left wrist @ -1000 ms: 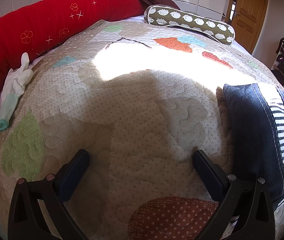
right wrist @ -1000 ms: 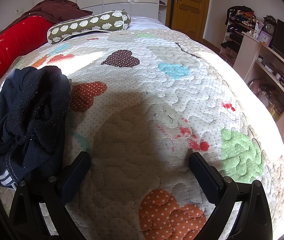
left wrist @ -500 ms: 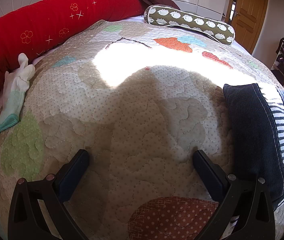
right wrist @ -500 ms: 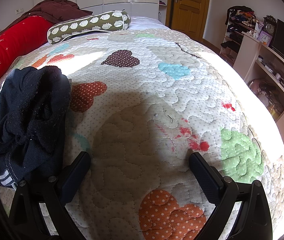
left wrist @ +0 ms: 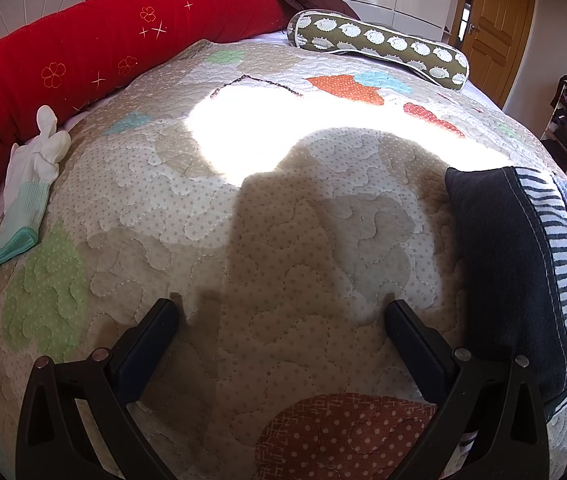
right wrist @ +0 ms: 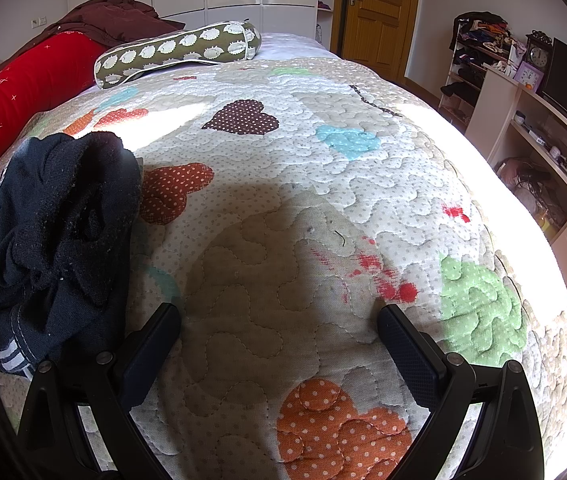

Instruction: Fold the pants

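Observation:
Dark navy pants [left wrist: 515,264] with a striped white-and-navy lining lie folded in a bundle on the quilted bed cover [left wrist: 267,208], at the right edge of the left wrist view. In the right wrist view the pants [right wrist: 59,232] sit at the left, bunched and rumpled. My left gripper [left wrist: 279,312] is open and empty, low over the quilt, left of the pants. My right gripper [right wrist: 279,316] is open and empty, low over the quilt [right wrist: 323,184], right of the pants. Neither gripper touches the pants.
A white and mint glove [left wrist: 27,192] lies at the quilt's left edge. A long red bolster [left wrist: 115,44] and an olive patterned bolster [left wrist: 379,44] lie at the head. A wooden door [right wrist: 375,12], shelves [right wrist: 479,60] and a white desk unit [right wrist: 543,152] stand beyond the bed's right side.
The left wrist view has shifted slightly, so the glove sits further into the frame, and a shadow has spread across the quilt. The right gripper and the pants have not moved.

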`<state>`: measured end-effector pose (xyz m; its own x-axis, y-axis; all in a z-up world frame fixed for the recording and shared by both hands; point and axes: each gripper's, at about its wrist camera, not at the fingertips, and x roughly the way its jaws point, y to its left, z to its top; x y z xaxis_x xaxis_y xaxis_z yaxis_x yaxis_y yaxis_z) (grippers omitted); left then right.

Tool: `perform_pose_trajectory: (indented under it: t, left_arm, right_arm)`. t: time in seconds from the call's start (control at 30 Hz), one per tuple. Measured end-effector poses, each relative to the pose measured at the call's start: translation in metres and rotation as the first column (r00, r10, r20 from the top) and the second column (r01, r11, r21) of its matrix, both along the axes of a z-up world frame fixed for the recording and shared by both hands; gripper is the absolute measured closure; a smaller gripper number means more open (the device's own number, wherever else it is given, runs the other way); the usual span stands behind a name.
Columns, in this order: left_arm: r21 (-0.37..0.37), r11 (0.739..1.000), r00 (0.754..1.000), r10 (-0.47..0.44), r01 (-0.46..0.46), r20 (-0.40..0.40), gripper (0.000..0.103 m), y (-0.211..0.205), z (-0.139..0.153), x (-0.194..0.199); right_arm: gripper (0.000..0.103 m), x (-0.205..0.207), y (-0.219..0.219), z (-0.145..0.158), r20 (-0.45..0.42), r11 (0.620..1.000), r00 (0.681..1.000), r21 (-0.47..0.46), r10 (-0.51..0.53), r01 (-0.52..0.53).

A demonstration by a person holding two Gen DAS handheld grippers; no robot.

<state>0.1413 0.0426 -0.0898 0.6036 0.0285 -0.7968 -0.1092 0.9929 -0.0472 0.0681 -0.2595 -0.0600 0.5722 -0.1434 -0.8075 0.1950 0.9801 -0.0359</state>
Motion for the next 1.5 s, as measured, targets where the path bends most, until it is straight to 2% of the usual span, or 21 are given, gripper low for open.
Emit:
perform_pose_trajectory:
  t: [0.93,1.1,1.2,1.33,1.5]
  left_arm:
    - [0.009,1.000,1.000,0.004,-0.004,0.002,0.000,0.000,0.000,0.001]
    - [-0.009,1.000,0.999,-0.011,0.011,-0.035,0.000,0.003,0.000,0.004]
    - [-0.009,1.000,0.999,-0.021,0.020,-0.048,0.000,0.002,0.002,-0.001]
    - [-0.009,1.000,1.000,0.015,-0.016,-0.021,0.000,0.006,0.014,-0.017]
    - [0.041,0.997,0.992,0.052,-0.057,0.113,0.000,0.004,0.056,-0.059]
  right_arm:
    - [0.002,0.001,0.000,0.000,-0.002,1.000,1.000,-0.002,-0.001,0.001]
    - [0.002,0.005,-0.004,0.001,-0.049,0.999,0.998,0.040,-0.030,0.032]
    - [0.002,0.009,0.000,0.001,-0.076,1.000,0.997,0.012,-0.020,0.021]
    - [0.002,0.004,0.008,0.001,-0.052,0.999,0.998,-0.035,-0.036,0.034]
    - [0.008,-0.009,0.003,0.010,-0.021,0.999,0.999,-0.004,-0.035,0.035]
